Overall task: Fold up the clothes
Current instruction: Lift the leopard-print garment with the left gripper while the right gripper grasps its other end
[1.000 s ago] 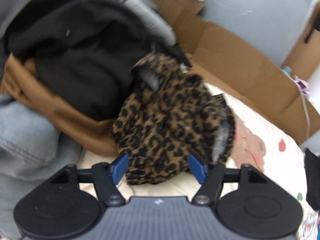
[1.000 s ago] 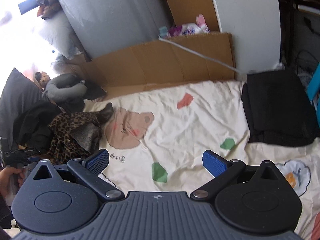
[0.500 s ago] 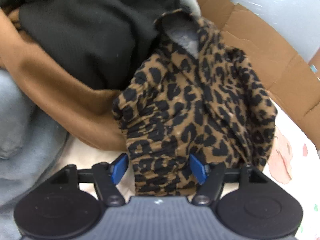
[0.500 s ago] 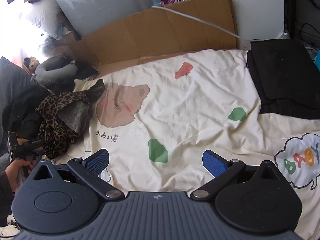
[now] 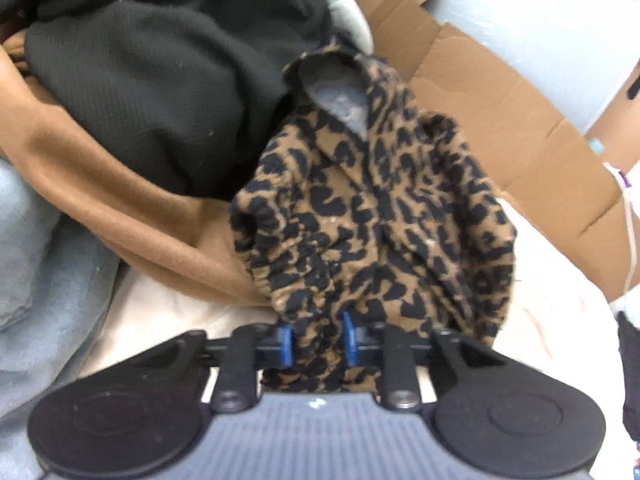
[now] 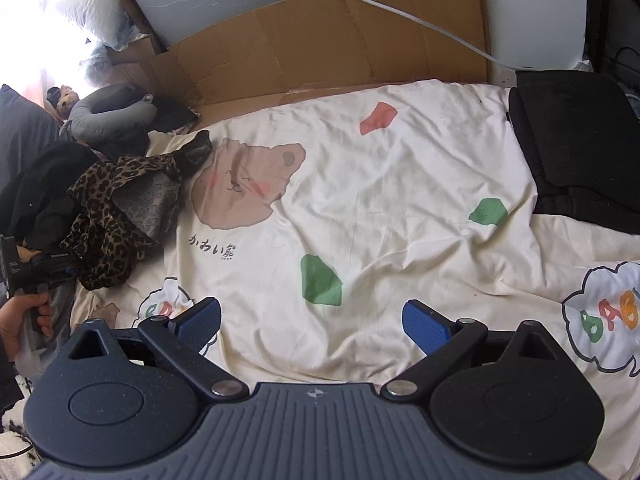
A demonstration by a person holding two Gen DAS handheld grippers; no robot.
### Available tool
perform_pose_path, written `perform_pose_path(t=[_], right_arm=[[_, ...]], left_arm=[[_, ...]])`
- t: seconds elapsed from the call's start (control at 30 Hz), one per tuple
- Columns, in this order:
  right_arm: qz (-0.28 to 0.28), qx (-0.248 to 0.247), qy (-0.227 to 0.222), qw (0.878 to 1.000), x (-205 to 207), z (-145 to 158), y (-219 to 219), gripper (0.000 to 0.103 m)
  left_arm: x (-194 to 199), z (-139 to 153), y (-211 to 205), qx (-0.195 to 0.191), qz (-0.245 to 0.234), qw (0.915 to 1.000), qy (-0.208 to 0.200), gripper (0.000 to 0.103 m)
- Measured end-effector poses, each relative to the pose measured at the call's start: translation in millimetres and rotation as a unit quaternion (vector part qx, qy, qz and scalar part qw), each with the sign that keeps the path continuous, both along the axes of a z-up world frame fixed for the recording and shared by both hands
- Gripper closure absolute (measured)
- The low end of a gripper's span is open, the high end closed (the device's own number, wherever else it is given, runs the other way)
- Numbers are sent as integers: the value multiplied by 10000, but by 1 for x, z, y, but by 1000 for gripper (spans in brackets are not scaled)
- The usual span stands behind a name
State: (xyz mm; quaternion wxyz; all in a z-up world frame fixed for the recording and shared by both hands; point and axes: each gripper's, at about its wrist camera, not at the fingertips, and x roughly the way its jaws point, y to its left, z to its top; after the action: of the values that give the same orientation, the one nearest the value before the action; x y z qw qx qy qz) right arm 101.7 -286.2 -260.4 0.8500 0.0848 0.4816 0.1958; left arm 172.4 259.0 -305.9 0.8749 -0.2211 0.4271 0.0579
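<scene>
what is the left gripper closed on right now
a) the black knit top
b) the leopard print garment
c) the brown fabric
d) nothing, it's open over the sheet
b: in the left wrist view the left gripper has its blue fingers pinched together on an edge of the leopard print garment, with the spotted fabric bunched between them.

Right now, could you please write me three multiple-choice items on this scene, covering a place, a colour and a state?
1. Where does the leopard garment lie?
A. at the pile's edge, beside the brown cloth
B. on the folded black stack
C. on the cardboard

2. What colour is the patch nearest the right gripper?
A. red
B. green
C. blue

3. What state is the left gripper in?
A. open, empty
B. shut on the leopard garment
C. shut on the brown cloth

Key: 1 A, it lies against the brown cloth; 2 B, green shows just ahead; 3 B, leopard fabric sits between the closed pads.
</scene>
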Motion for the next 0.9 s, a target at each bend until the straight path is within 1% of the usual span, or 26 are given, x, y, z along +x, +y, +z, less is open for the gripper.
perform_pose_path(t=[0.17, 0.3, 0.43, 0.57, 0.8, 0.87, 0.9], right_arm=[[23, 60, 27, 10000, -3, 7, 1, 17], [73, 112, -93, 9999, -12, 17, 2, 18], [114, 159, -189, 9996, -19, 27, 2, 18], [137, 224, -285, 9992, -26, 35, 2, 19], [208, 394, -470, 9979, -35, 51, 6, 20], [263, 466, -496, 9973, -37, 56, 8, 24], [302, 506, -505, 9970, -38, 58, 10, 25]], left_arm=[[-4, 36, -12, -106, -408, 9987, -290, 84], [-13, 64, -20, -246, -637, 9967, -440, 85], [-22, 89, -37, -347, -898, 9940, -525, 86], [-21, 101, -63, -453, -1130, 9908, -586, 87], [-32, 123, -100, -738, -1475, 9841, -663, 87], [-36, 130, -111, -846, -1579, 9815, -676, 88], [-38, 133, -116, -900, -1631, 9801, -683, 88]])
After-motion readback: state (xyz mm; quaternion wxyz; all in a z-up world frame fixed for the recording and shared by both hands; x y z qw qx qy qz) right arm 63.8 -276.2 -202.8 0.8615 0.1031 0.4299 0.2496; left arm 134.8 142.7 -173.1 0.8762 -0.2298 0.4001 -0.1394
